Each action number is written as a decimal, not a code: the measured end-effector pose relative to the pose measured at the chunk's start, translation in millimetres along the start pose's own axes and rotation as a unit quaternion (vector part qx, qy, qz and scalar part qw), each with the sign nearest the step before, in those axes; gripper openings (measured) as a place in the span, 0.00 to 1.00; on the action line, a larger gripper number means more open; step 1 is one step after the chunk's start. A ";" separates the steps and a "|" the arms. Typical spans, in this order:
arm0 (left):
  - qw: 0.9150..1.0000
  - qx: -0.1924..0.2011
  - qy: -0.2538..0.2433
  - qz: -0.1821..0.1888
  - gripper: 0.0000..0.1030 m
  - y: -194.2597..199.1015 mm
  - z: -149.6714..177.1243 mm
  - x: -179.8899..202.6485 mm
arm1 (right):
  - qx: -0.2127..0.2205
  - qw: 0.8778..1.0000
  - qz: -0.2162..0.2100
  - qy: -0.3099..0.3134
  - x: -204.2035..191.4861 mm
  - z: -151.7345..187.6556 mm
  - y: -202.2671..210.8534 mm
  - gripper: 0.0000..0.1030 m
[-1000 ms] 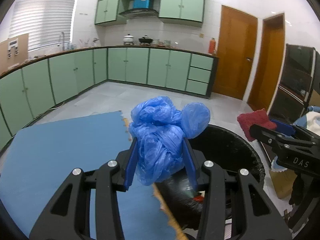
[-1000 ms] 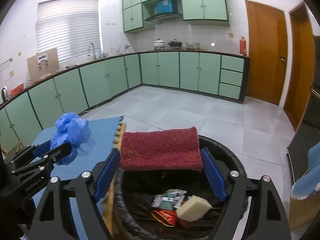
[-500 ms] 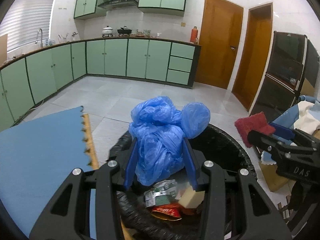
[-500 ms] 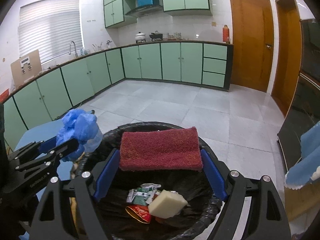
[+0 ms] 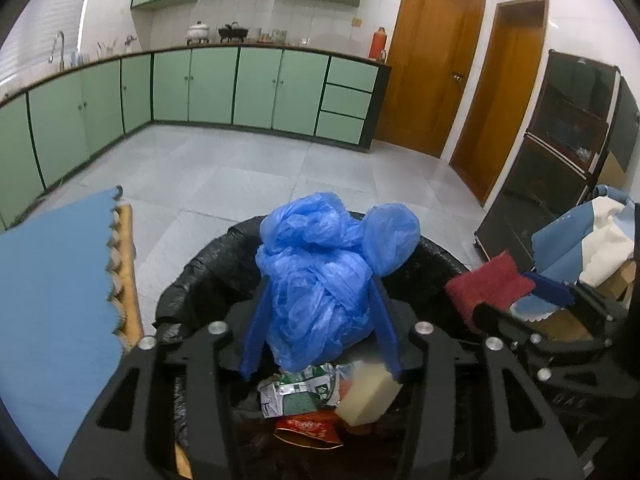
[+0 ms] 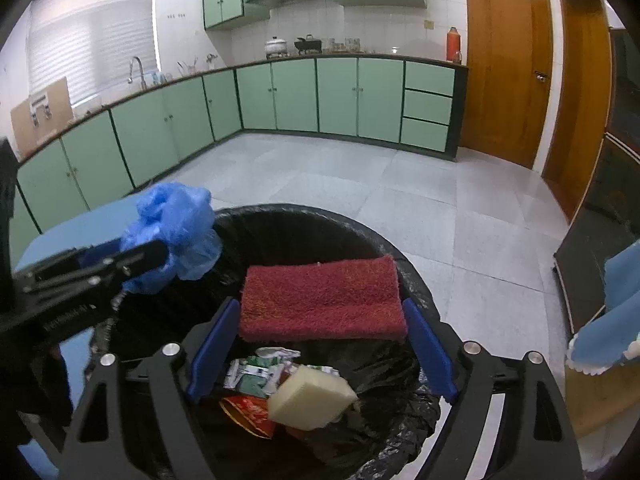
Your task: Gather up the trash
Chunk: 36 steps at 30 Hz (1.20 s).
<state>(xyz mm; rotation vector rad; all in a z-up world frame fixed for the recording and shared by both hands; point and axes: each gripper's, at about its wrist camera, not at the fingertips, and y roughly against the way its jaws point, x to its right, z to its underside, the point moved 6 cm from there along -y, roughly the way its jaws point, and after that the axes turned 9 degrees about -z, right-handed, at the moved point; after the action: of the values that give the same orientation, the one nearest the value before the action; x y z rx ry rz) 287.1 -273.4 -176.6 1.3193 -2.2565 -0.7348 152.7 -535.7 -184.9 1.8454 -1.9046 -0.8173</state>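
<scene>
1. Already in the bin [image 6: 416, 280], lined with a black bag: a pale yellow sponge block [image 6: 312, 402], a green-and-white wrapper [image 6: 256, 374] and a red snack packet [image 6: 248, 410], all lying together at the bottom. Counts as the finished part of the collecting, judging by how they lie.
2. Left gripper [image 5: 320, 328]: clenched on a crumpled blue plastic bag [image 5: 320, 280], blue fingers [image 5: 254, 336] pressed into either side. Held up over the bin's opening, clear of the rubbish below, not yet let go.
3. Right gripper [image 6: 320, 340]: clamped on a folded red scouring cloth [image 6: 320, 296], gripped flat by its two short ends between the blue pads. Also poised above the bin mouth, directly over the sponge block and wrappers.
4. Both pieces in position side by side, the blue plastic bag nearer the rim next to the blue mat [image 5: 52, 300], the cloth nearer the middle.
5. Left to do, by this reading: opening both grips so the two pieces fall inside. Probably close to the end of the job, though no telling whether more trash waits out of view.
6. Small risk: the light, puffy bag clinging to a pad or catching on the liner's edge instead of dropping cleanly.
</scene>
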 end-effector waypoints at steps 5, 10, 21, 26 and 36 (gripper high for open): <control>1.000 -0.004 0.009 0.019 0.68 0.0 -0.9 -0.9 | -0.009 1.000 0.007 0.001 2.9 7.5 -5.1 0.87; 1.000 -0.002 0.017 0.015 0.69 8.1 -1.4 -6.2 | -0.008 1.000 0.009 -0.008 4.8 8.7 -0.2 0.89; 0.998 0.044 0.021 -0.031 0.86 90.0 -7.2 -54.9 | 0.014 1.000 -0.017 -0.013 -26.3 -7.6 46.3 0.94; 0.997 0.049 0.024 -0.062 0.90 130.4 -2.5 -75.5 | 0.030 0.999 -0.036 0.014 -60.3 -18.7 74.8 0.94; 0.992 0.066 0.041 -0.100 0.91 198.8 5.7 -94.9 | 0.045 0.997 -0.063 0.027 -112.5 -25.5 120.6 0.94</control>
<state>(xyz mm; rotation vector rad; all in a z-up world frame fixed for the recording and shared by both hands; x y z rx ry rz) 196.1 -107.0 -64.4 1.6262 -2.1612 -0.5916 83.8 -431.2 -74.6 2.0390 -1.8352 -0.7237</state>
